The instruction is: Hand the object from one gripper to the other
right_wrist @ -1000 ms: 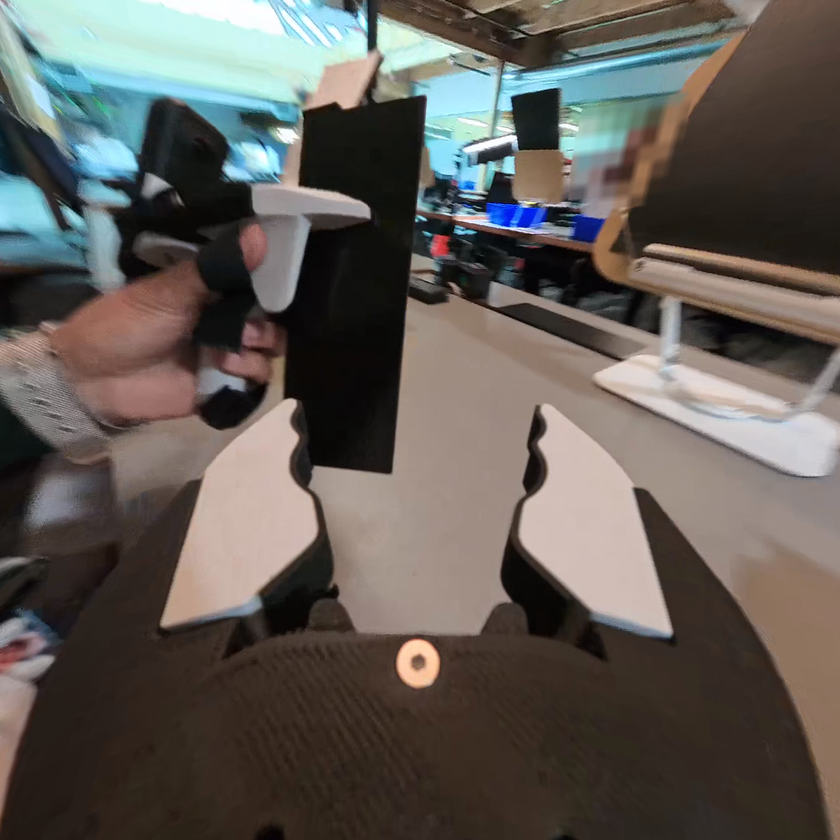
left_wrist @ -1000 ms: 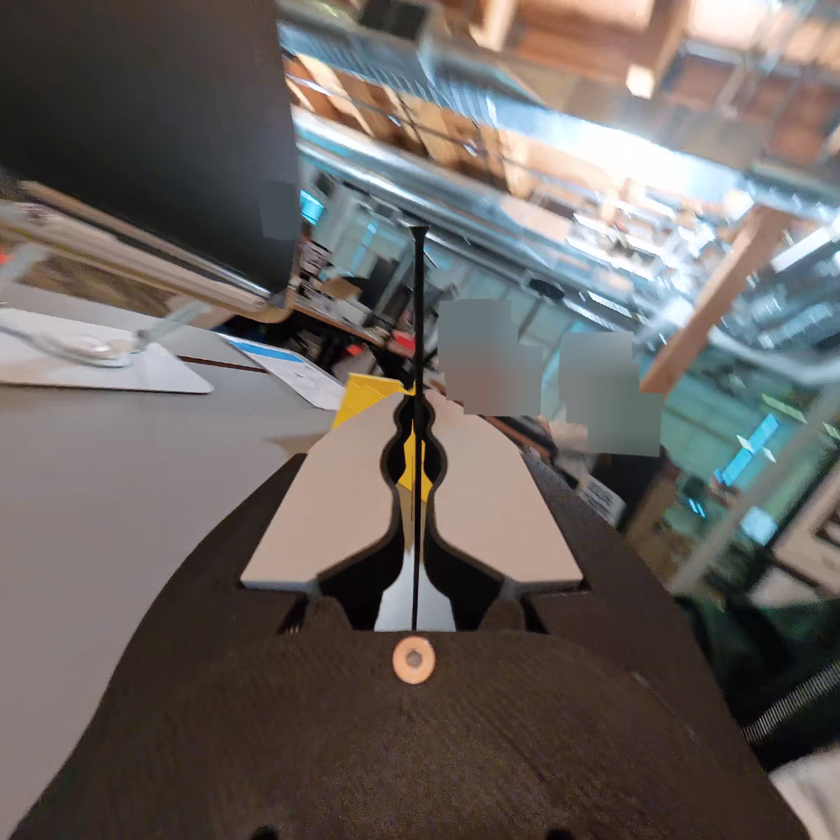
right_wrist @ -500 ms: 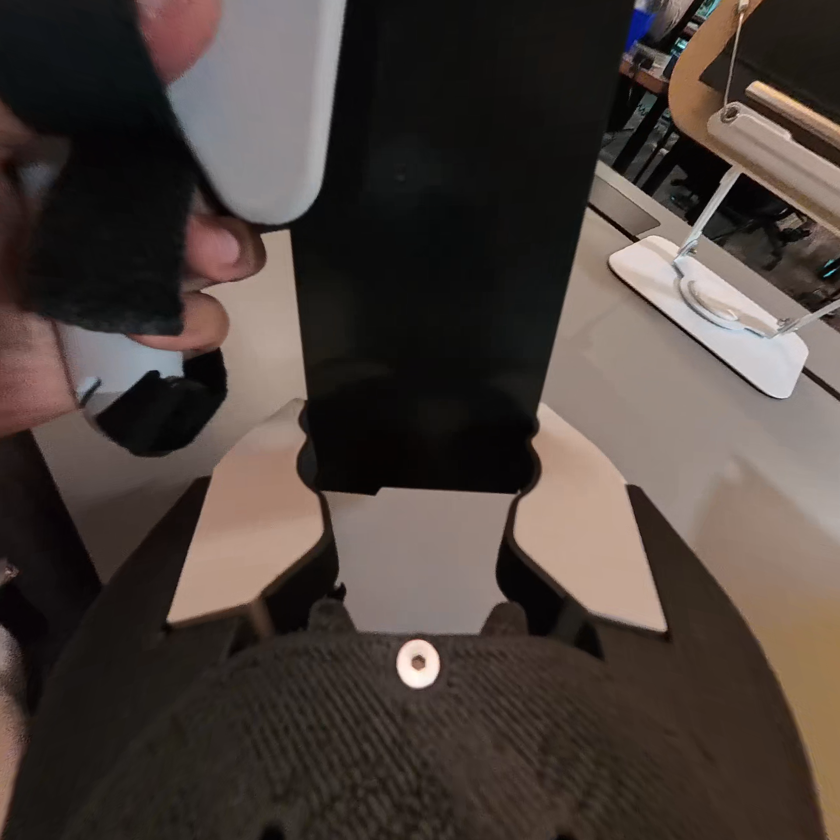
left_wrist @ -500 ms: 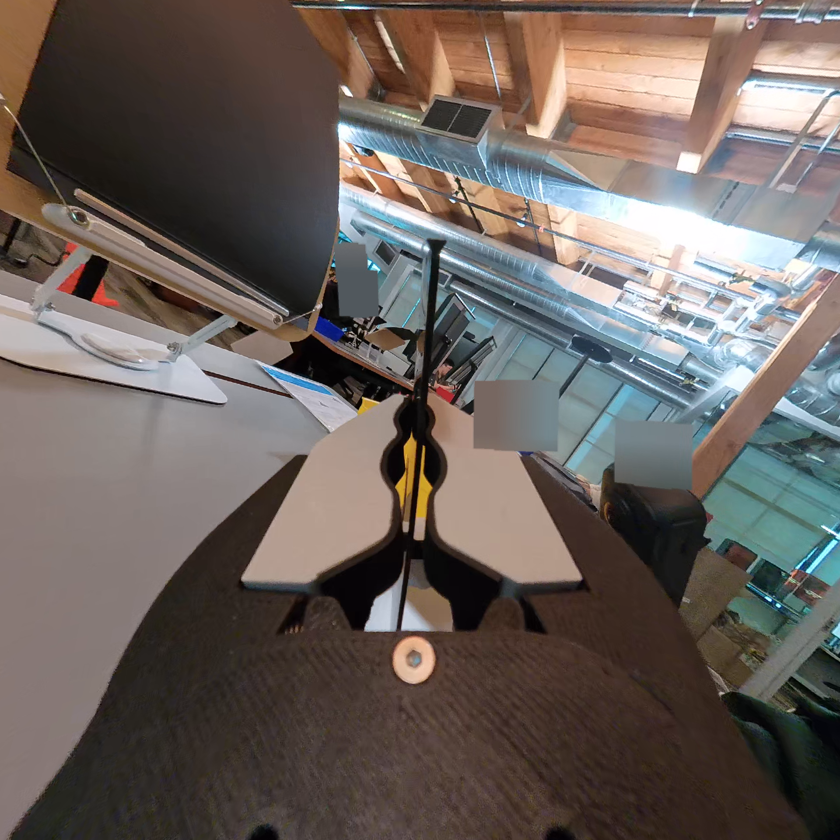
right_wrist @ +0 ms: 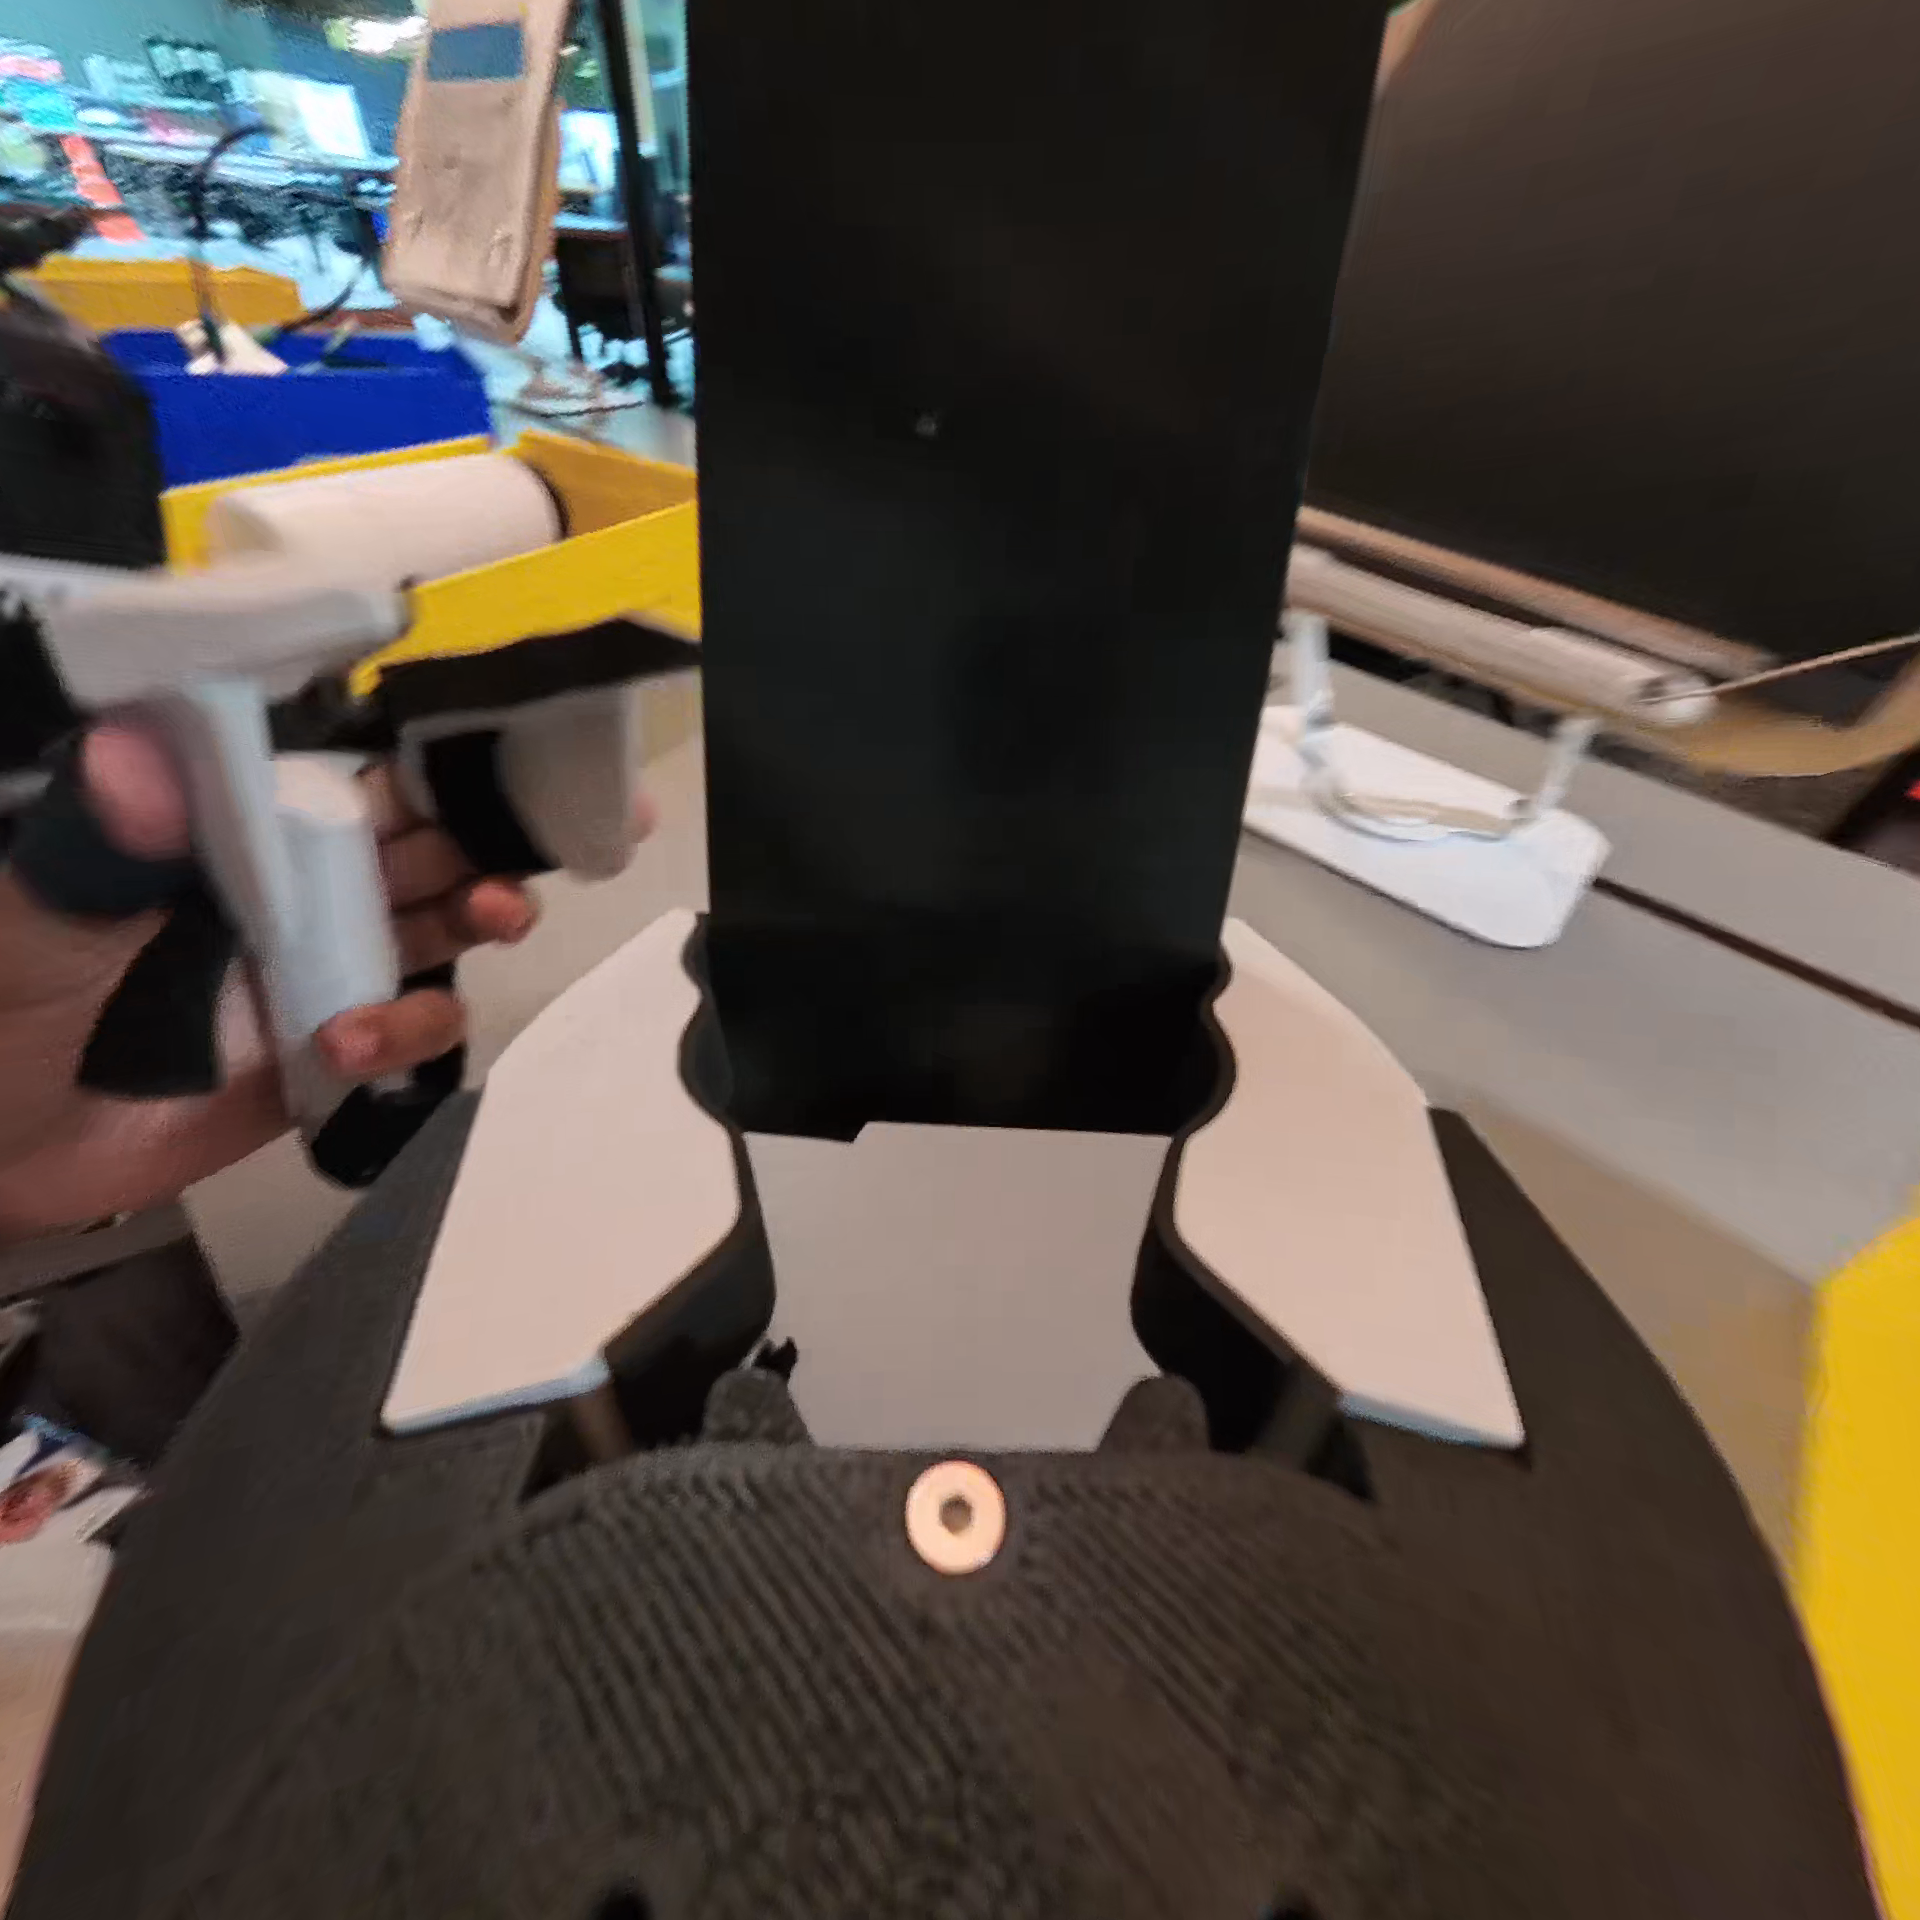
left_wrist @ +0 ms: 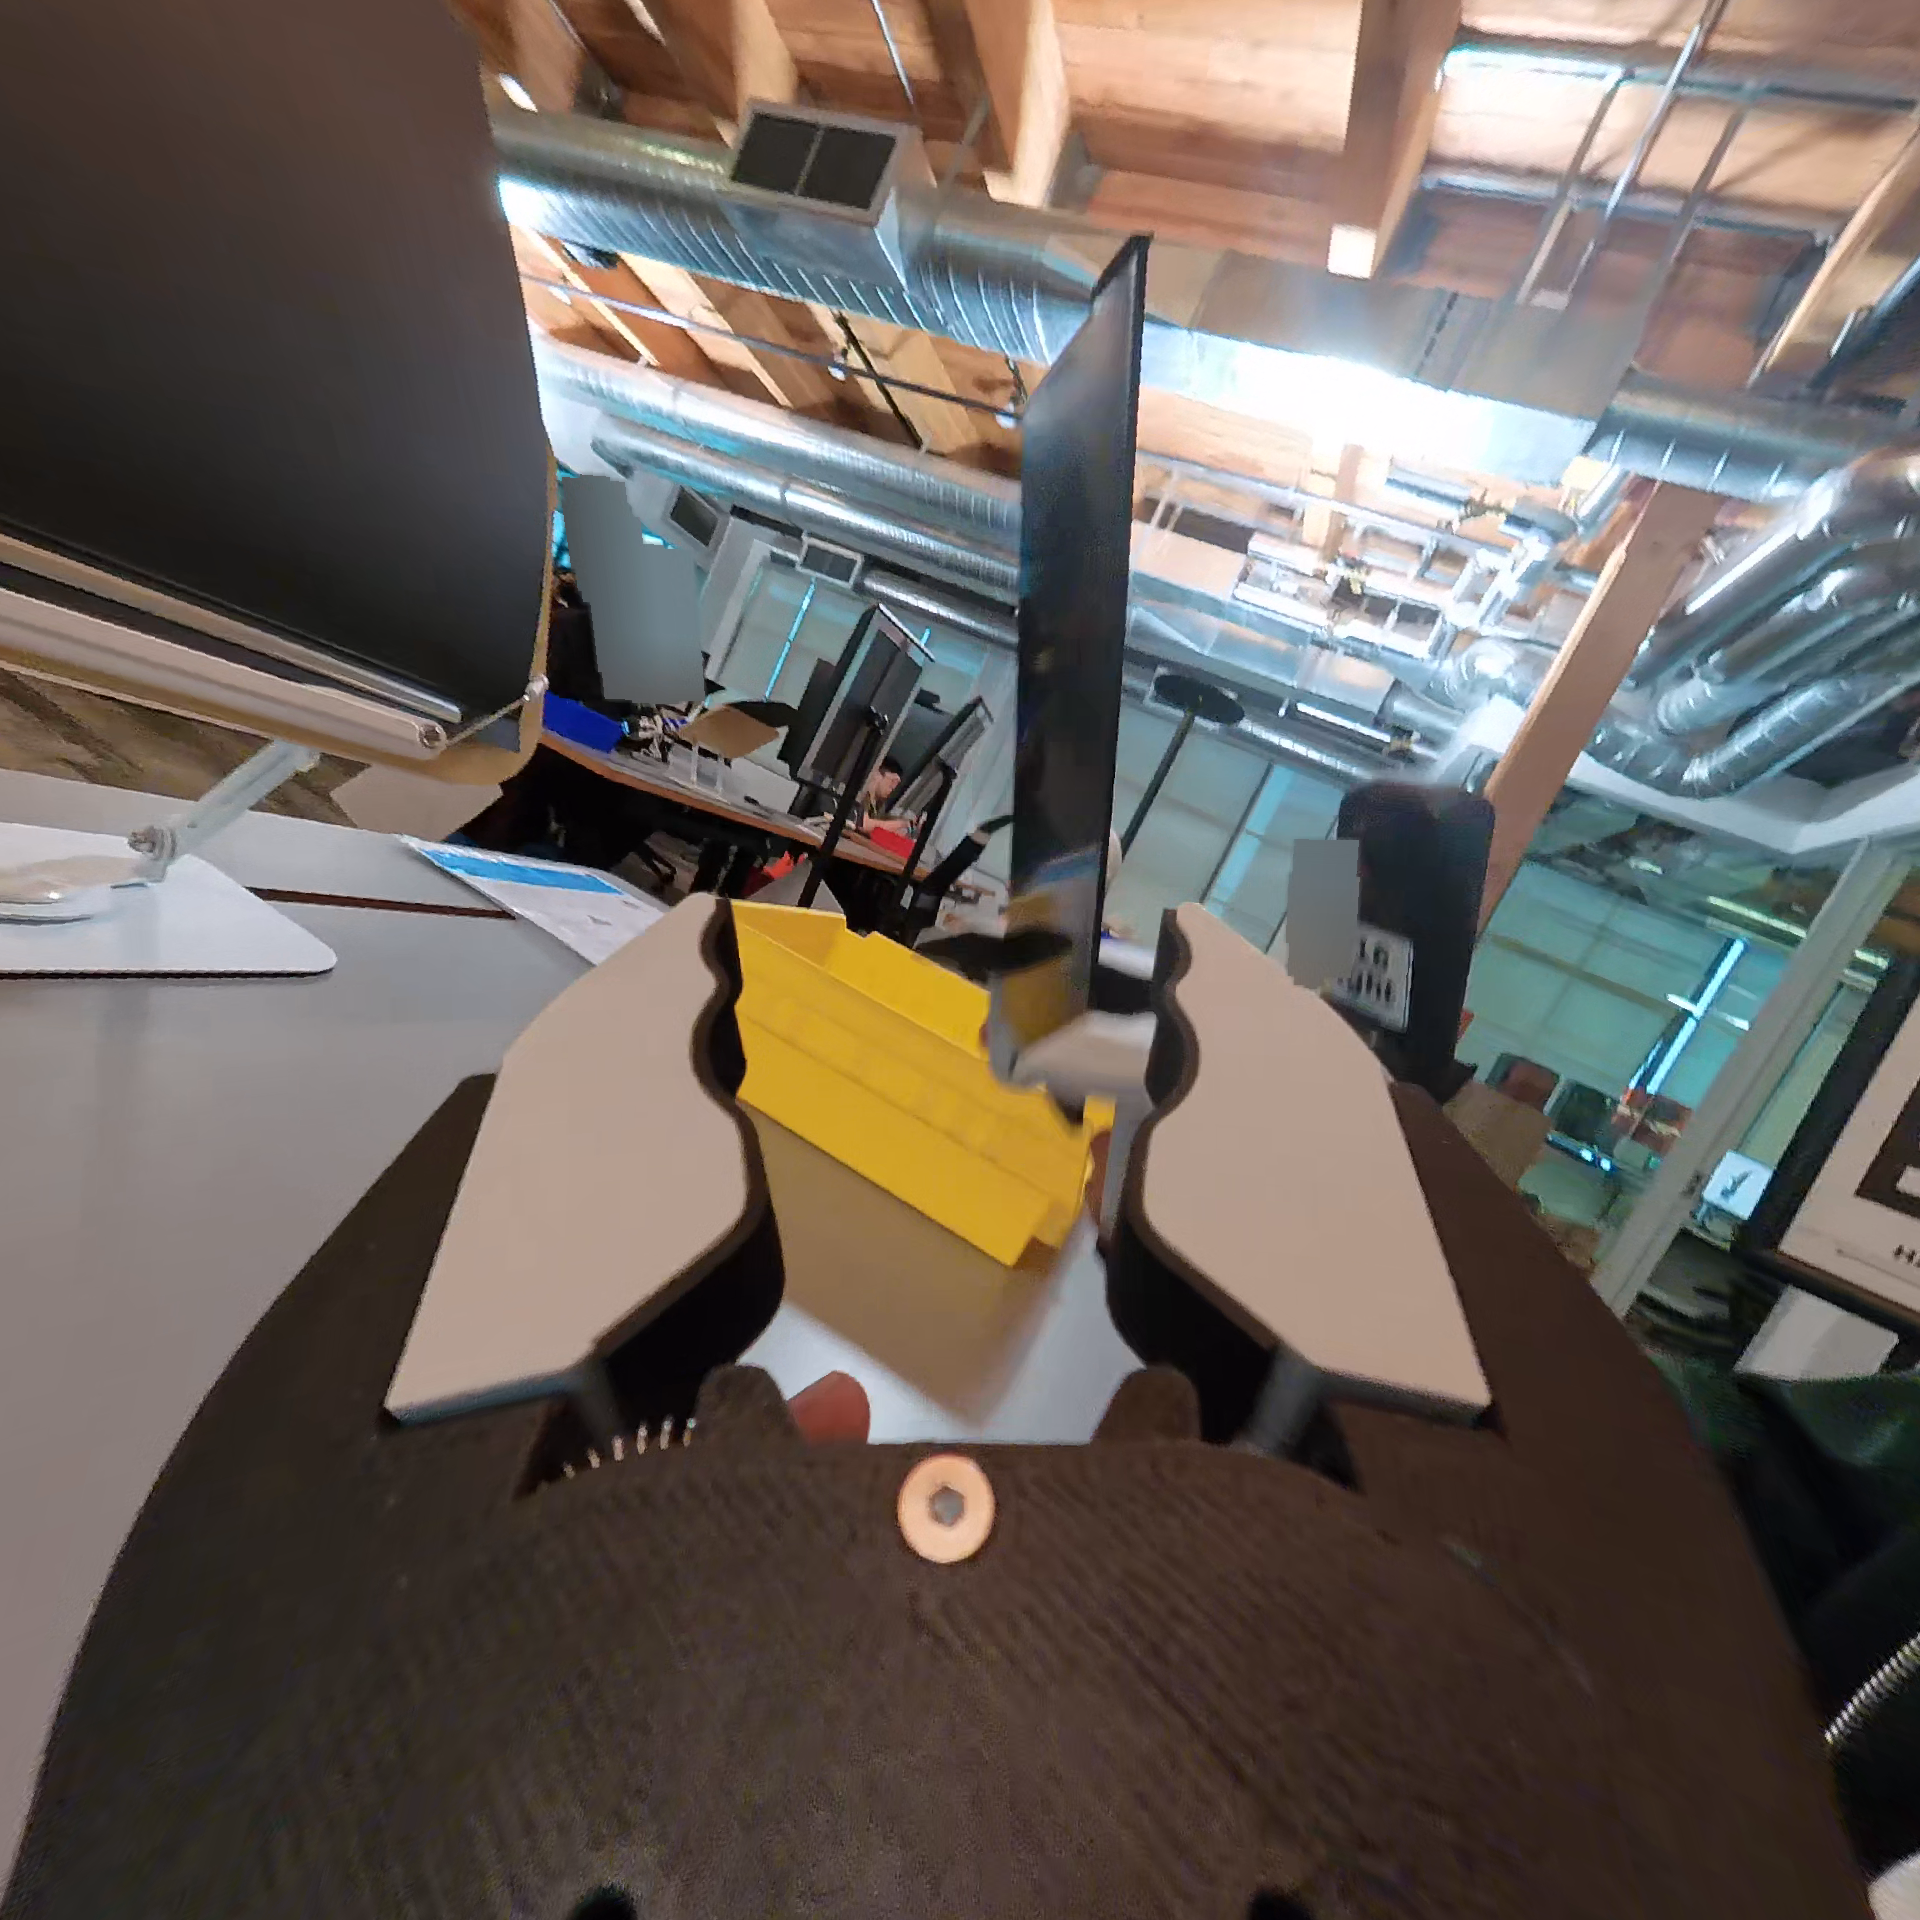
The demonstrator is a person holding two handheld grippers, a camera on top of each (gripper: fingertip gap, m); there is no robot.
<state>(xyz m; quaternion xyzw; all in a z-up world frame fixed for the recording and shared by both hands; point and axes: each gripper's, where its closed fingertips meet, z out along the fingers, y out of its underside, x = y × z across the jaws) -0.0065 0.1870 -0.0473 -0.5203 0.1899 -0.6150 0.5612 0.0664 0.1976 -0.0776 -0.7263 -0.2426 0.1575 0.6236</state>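
The object is a thin black rectangular plate [right_wrist: 1018,520]. It stands upright between the fingertips of my right gripper [right_wrist: 961,997], which is shut on its two side edges near the bottom. In the left wrist view the plate [left_wrist: 1070,644] shows nearly edge-on, just inside my right-hand finger, with a pale finger of the right gripper [left_wrist: 1086,1060] at its lower end. My left gripper [left_wrist: 945,935] is open and empty, its jaws wide apart. In the right wrist view a hand [right_wrist: 125,997] holds the left gripper to the left of the plate, apart from it.
A grey table [left_wrist: 208,1143] lies below. A yellow bin [left_wrist: 894,1070] sits just ahead of the left gripper and also shows in the right wrist view [right_wrist: 582,582], with a blue bin [right_wrist: 301,405] behind. A dark screen [left_wrist: 239,312] stands on a white stand [right_wrist: 1455,831].
My left gripper was shut on the plate and has opened and drawn away. My right gripper moved in around the plate's lower end and closed on it.
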